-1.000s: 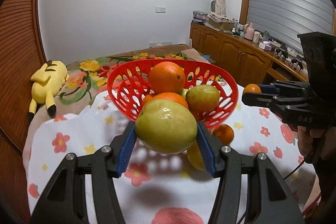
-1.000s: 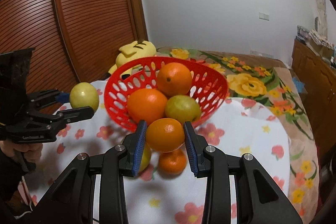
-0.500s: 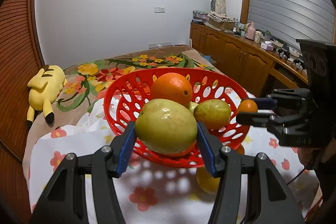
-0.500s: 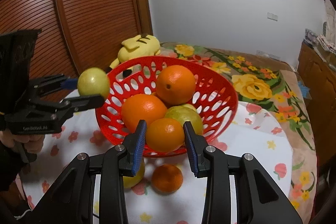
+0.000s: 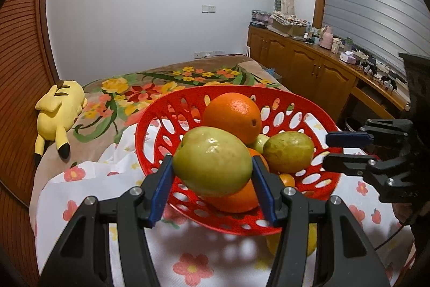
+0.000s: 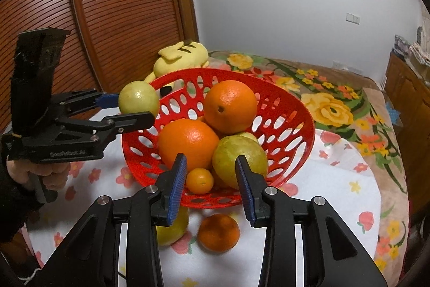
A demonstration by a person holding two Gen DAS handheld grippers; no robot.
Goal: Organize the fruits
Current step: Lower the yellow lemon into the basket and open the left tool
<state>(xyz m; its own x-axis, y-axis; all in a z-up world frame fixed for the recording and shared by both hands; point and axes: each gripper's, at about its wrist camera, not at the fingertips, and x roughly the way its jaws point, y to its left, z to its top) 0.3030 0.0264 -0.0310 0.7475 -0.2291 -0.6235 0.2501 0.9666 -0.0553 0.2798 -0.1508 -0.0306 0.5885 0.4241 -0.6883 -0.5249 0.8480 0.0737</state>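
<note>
Green pear (image 5: 212, 160) clamped in left hand-held gripper (image 5: 212, 179); right hand-held gripper (image 6: 212, 179) spread, empty.

Floral white cloth (image 6: 336, 179) carries red basket (image 6: 301, 141), loose orange (image 6: 219, 232), yellow-green fruit (image 6: 172, 230).

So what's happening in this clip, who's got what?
A person is loading fruit into the red basket. The left gripper is shut on a green guava, held over the basket's near rim. The right gripper is open and empty above a small orange in the basket. Another orange and a yellow fruit lie on the tablecloth.
</note>
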